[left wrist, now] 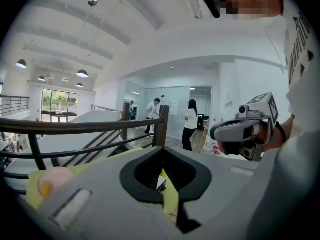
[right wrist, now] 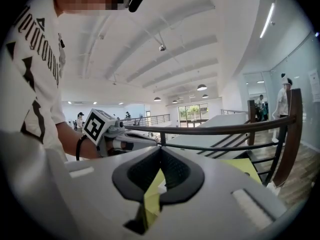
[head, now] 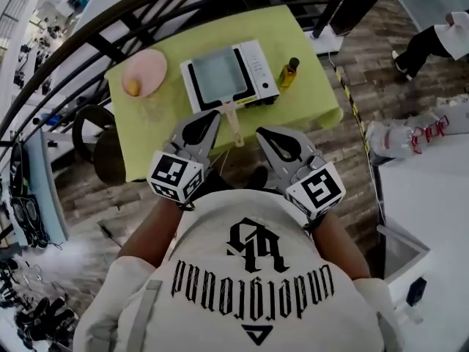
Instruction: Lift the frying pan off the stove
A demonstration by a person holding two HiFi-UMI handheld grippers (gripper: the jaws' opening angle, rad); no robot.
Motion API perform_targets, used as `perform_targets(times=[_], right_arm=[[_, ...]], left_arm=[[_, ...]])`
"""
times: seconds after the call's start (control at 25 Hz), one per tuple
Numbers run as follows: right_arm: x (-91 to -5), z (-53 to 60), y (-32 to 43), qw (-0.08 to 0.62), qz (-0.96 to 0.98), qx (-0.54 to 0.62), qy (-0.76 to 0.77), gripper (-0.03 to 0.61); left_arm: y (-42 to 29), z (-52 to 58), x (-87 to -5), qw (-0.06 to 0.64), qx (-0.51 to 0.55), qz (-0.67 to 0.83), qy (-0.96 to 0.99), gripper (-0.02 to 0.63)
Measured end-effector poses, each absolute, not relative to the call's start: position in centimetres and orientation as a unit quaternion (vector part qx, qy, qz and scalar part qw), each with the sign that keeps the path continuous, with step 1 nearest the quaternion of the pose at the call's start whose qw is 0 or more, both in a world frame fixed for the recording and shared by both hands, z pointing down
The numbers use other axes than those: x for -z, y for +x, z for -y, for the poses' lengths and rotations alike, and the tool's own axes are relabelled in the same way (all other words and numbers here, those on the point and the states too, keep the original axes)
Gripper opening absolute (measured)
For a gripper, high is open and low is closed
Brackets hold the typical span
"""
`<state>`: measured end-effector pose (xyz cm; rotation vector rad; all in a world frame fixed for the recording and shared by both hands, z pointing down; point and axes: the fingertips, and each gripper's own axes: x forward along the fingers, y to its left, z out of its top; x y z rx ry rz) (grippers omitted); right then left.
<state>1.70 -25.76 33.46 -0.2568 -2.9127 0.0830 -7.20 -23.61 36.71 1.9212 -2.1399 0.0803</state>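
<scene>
A square grey frying pan (head: pixel 218 72) sits on a white table stove (head: pixel 258 59) on the green table (head: pixel 308 105). The pan's pale handle (head: pixel 234 120) points back toward me. My left gripper (head: pixel 214 114) hovers just left of the handle with its jaws shut and nothing in them. My right gripper (head: pixel 261 131) hangs a little right of the handle, shut and holding nothing. In the left gripper view the jaws (left wrist: pixel 161 149) meet at the tips, and the right gripper (left wrist: pixel 244 130) shows beside them. In the right gripper view the jaws (right wrist: pixel 160 149) also meet.
A pink plate (head: pixel 145 72) with an orange item lies left of the stove, and a bottle of yellow liquid (head: pixel 288 72) stands to its right. A dark railing (head: pixel 146 13) curves behind the table. A white counter (head: pixel 432 196) is at the right. People stand in the background.
</scene>
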Motion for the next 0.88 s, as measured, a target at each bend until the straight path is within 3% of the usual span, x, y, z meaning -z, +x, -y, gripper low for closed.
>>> perform_targets(times=[0.88], right_arm=[[-45.7,25.5,-1.6,0.226,0.942,-0.129,-0.213,0.002]], left_arm=[[-8.1,24.3,-47.4,0.268,0.034,0.734,0.623,0.006]])
